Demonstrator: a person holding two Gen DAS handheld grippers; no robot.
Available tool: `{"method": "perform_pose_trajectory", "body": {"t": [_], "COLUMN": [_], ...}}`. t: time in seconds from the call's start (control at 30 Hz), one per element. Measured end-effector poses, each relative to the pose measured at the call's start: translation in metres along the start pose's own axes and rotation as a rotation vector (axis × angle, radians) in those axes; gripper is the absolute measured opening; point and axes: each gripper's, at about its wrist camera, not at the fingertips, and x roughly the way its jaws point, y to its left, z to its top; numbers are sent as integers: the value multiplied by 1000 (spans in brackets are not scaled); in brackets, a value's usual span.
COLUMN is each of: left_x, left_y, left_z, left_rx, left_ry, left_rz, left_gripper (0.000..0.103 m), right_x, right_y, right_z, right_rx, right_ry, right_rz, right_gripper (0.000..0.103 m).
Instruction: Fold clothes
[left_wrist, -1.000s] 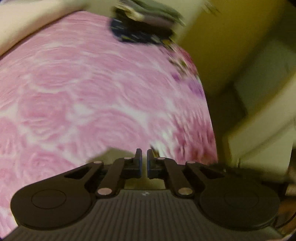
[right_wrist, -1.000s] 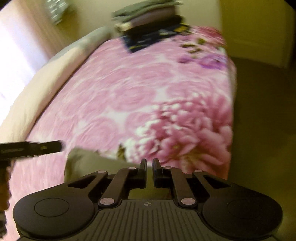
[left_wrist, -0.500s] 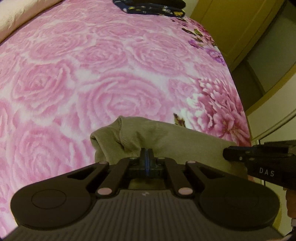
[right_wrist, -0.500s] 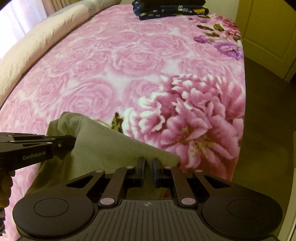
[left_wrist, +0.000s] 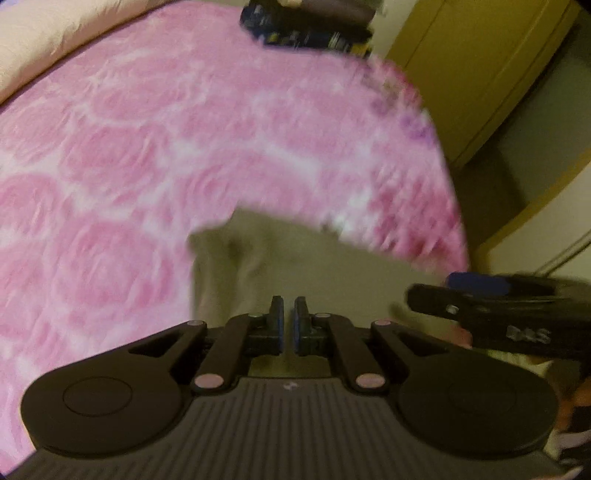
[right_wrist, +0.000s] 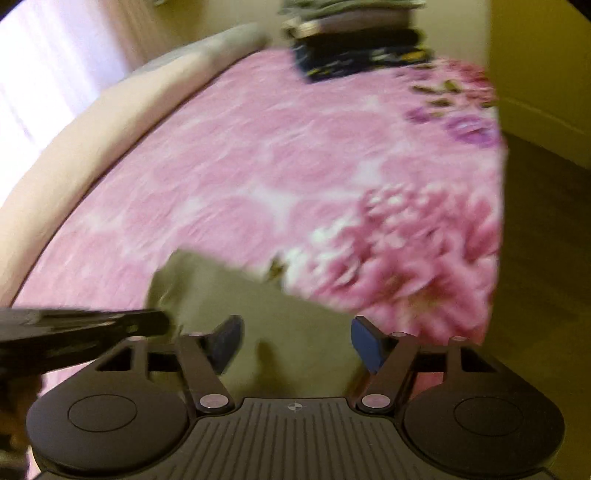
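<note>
An olive-green garment (left_wrist: 295, 266) is seen lying at the near edge of the bed (left_wrist: 166, 140), close to its near right corner, its long axis running along that edge. It is spread directly under both tools. The left gripper (left_wrist: 289, 314) is nearly pressed together, a thin gap showing, nothing seen between the pads. The right gripper (right_wrist: 297, 339) has just been opening and is spread wide above the cloth, nothing pinched. A stack of folded clothes (right_wrist: 354, 48) is seen at the far edge. The frames are blurred.
</note>
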Motion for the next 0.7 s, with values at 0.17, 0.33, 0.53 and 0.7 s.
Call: {"method": "perform_pose_trajectory", "body": {"t": [0.17,0.33,0.53,0.7], "left_x": [-26,-61,-49,-35], "left_y": [18,20,-16,-20], "left_z": [-40,-44,-44,-57], "left_rx": [-32,-125,-71,-98], "left_ry": [14,-48,-42,8], "left_rz": [83,149,71,111], "left_gripper": [4,3,4,4], "right_x": [-2,-24,-30,-13], "right_y": [8,3,18,24], "right_z": [-51,-52,-46,-66], "right_rx": [-130,-128,-208,-311], "right_ry": [133,100,-8,86], "right_rz": [2,-14,74,96], "right_gripper": [66,66,50,48]}}
